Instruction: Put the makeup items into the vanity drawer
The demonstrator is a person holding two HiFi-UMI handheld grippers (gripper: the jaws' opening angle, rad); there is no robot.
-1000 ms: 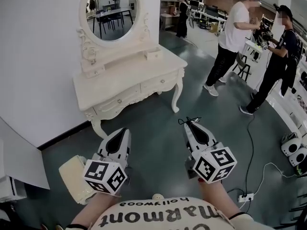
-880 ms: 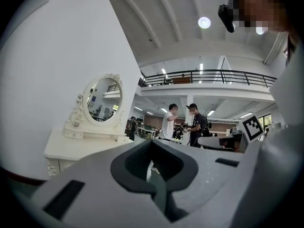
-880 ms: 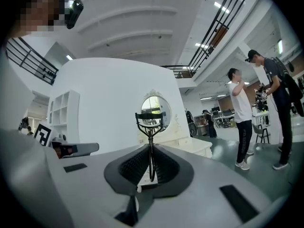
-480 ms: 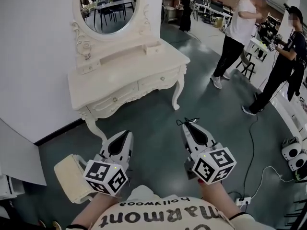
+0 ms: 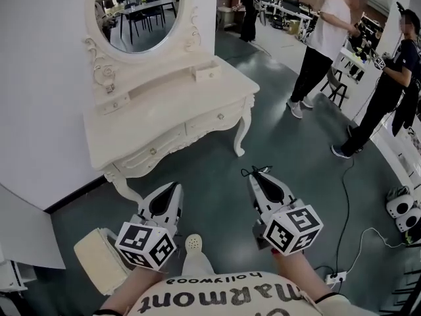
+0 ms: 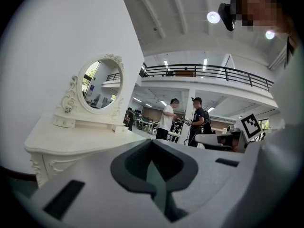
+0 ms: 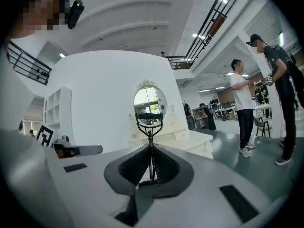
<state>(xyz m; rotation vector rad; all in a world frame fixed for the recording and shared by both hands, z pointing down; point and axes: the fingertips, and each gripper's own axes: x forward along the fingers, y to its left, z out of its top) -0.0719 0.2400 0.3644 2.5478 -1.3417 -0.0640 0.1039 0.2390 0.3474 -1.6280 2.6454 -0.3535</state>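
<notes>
A cream vanity table (image 5: 164, 101) with a round mirror (image 5: 135, 12) stands ahead against the white wall. Both of its front drawers (image 5: 152, 151) are closed. My right gripper (image 5: 258, 176) is held over the floor short of the vanity, shut on a black eyelash curler (image 5: 256, 170). In the right gripper view the curler (image 7: 150, 122) sticks straight up from the jaws of the right gripper (image 7: 151, 151), in front of the mirror. To its left my left gripper (image 5: 172, 189) is shut with nothing in it. The left gripper (image 6: 153, 146) points at the vanity top (image 6: 76, 139).
A cream padded stool (image 5: 99, 259) stands by my left forearm. Two people (image 5: 322, 38) stand at the right. A cable (image 5: 345, 196) runs over the dark floor to a power strip (image 5: 335, 278). A small box (image 5: 205, 73) sits on the vanity top.
The view has moved nearer to the vanity, which now sits lower and further left. My shoe has come into view. Both grippers keep their pose and the curler stays held.
</notes>
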